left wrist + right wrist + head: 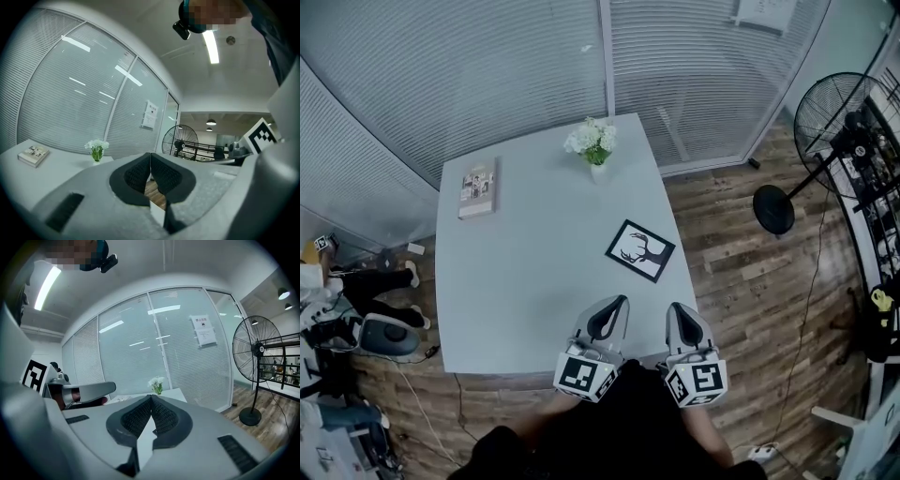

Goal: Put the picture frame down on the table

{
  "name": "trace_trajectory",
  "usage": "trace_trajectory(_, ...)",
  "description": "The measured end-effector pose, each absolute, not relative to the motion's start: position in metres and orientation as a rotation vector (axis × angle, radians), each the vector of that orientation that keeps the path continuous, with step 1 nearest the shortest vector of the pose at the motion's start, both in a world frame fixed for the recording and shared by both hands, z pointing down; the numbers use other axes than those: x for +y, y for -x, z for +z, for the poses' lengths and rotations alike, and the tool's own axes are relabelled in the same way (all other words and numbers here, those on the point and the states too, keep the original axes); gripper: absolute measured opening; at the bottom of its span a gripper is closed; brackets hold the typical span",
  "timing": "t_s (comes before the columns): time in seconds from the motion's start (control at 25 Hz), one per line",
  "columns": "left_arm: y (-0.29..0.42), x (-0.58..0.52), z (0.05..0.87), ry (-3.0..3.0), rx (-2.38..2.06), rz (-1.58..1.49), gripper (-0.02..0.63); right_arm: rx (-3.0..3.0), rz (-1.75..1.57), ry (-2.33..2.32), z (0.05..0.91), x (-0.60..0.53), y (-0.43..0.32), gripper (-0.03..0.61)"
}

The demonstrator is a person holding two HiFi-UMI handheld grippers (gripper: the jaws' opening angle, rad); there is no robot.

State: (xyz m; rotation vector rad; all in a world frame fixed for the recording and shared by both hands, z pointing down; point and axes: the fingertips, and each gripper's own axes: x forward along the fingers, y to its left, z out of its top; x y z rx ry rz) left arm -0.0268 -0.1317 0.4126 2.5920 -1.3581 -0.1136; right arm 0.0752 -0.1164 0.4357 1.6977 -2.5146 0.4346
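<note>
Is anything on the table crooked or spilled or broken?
Only the picture frame looks crooked. It lies flat near the right edge of the table, turned at a slant to the edges. The flowers stand upright and the book lies flat. Nothing looks spilled or broken.

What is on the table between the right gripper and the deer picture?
Nothing. In the head view, only bare table lies between the right gripper and the picture frame, which lies flat.
</note>
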Motion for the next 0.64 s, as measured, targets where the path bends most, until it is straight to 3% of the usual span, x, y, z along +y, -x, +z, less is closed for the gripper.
trace_trajectory(0.64,0.033,-0.1304,0.4121,-2.583,-1.371,-0.109,0.017,-2.533,0.405,-1.683,0.433,-0.1172,-0.0702,0.012)
